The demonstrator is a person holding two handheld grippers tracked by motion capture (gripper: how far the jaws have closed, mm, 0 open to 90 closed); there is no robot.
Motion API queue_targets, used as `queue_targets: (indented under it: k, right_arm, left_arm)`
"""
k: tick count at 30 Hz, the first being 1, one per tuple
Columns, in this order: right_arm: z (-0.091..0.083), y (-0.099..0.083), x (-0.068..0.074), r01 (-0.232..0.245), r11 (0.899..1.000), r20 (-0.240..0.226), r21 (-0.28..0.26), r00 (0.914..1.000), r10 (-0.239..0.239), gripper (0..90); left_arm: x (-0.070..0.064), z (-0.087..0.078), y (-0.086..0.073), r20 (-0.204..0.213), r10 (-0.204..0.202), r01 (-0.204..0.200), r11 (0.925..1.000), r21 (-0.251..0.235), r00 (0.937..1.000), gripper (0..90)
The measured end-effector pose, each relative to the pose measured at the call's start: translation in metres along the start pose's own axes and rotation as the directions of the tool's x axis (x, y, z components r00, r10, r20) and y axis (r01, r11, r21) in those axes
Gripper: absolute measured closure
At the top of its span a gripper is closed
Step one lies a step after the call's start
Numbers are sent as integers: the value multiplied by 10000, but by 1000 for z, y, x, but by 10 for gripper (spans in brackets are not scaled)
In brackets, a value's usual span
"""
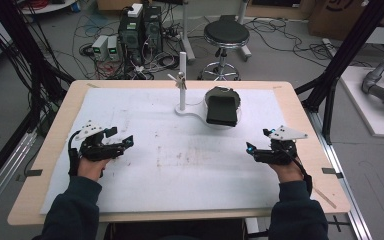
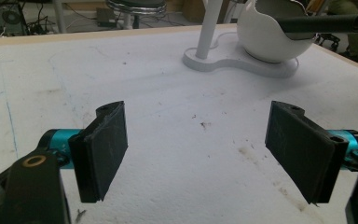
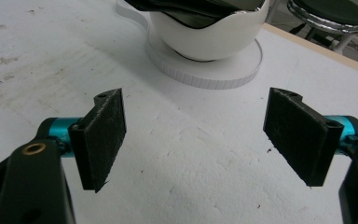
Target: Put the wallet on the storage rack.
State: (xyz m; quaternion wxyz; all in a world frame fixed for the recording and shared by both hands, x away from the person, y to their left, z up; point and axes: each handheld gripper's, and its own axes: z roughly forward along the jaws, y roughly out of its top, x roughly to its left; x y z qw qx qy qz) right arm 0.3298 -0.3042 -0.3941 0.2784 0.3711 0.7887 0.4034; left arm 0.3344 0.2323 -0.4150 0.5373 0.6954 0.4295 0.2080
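L claw (image 2: 196, 149) jaws wide apart, empty, low over counter (image 1: 145, 165) | R claw (image 3: 193, 144) same, wide & empty | black pad (image 1: 222, 111) in white bowl stand (image 1: 196, 115), far-center, well apart | approach level, straddle pad edges before squeezing

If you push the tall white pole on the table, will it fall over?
Probably not easily. The white pole rises from a flat white base that spreads wide on the white mat and also carries the white bowl, so it likely slides rather than tips. Pushed near the top, it might wobble.
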Motion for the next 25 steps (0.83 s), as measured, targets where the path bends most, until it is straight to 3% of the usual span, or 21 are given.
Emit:
queue_targets:
  k: [4,25]
  right_arm:
    - [0,-1,0,35,9998,34,-185,10000,-34,215]
    - [2,-6,-2,101,9999,-76,-117,9999,-102,217]
  left_arm:
    - [-2,-1,0,22,43,-43,10000,-22,10000,209]
    - [0,4,-2,-38,-23,23,10000,-3,10000,209]
